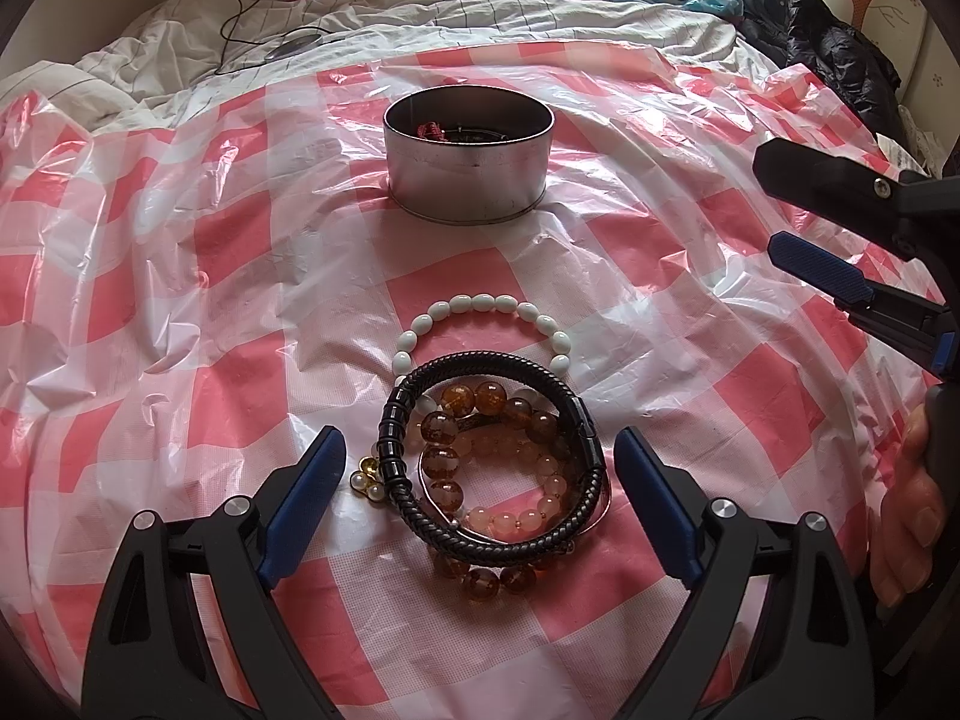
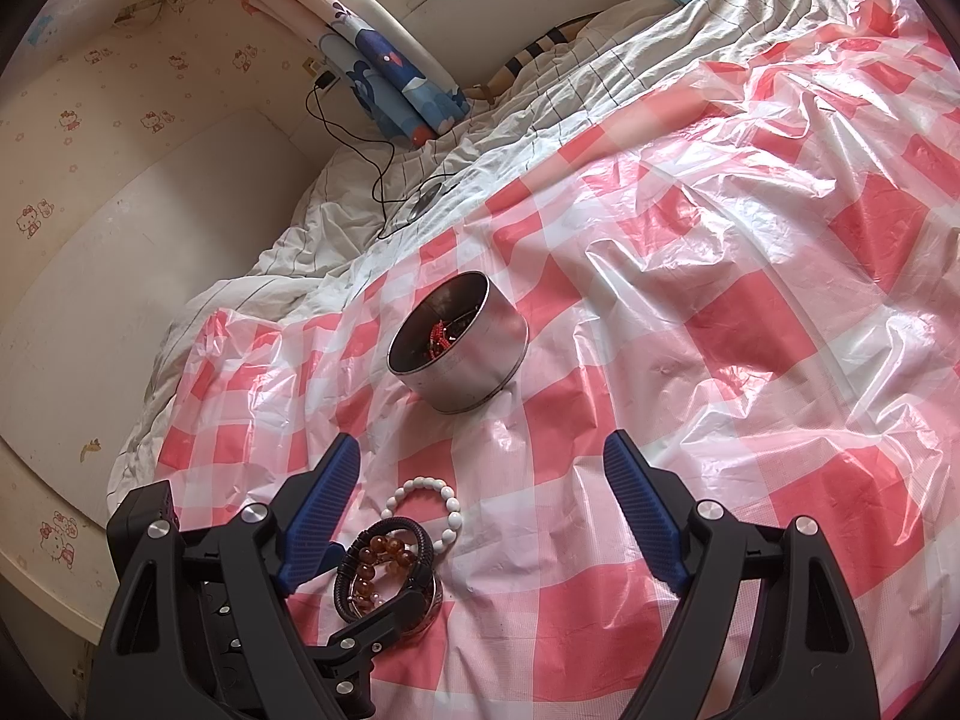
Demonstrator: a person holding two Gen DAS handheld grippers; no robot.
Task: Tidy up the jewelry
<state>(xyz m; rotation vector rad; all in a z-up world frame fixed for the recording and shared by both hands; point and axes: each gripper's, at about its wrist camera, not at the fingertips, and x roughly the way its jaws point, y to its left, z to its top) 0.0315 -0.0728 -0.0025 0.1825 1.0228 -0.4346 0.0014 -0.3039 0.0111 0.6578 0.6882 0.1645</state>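
A pile of bracelets lies on the pink-and-white checked plastic sheet: a white bead bracelet (image 1: 486,324), a black braided leather bracelet (image 1: 492,462), amber bead bracelets (image 1: 444,438) and a small gold-and-pearl piece (image 1: 367,476). My left gripper (image 1: 480,468) is open, its fingers either side of the pile. A round metal tin (image 1: 468,165) stands further back with red jewelry inside. My right gripper (image 2: 483,480) is open and empty above the sheet, right of the pile (image 2: 390,564), with the tin (image 2: 459,342) ahead. It also shows at the right edge of the left wrist view (image 1: 840,240).
The checked sheet (image 1: 180,300) covers a bed with a rumpled white quilt (image 1: 420,6) behind. A black cable (image 2: 360,138) and dark clothing (image 1: 840,60) lie at the far edge. A wall with cartoon wallpaper (image 2: 90,120) is at the left.
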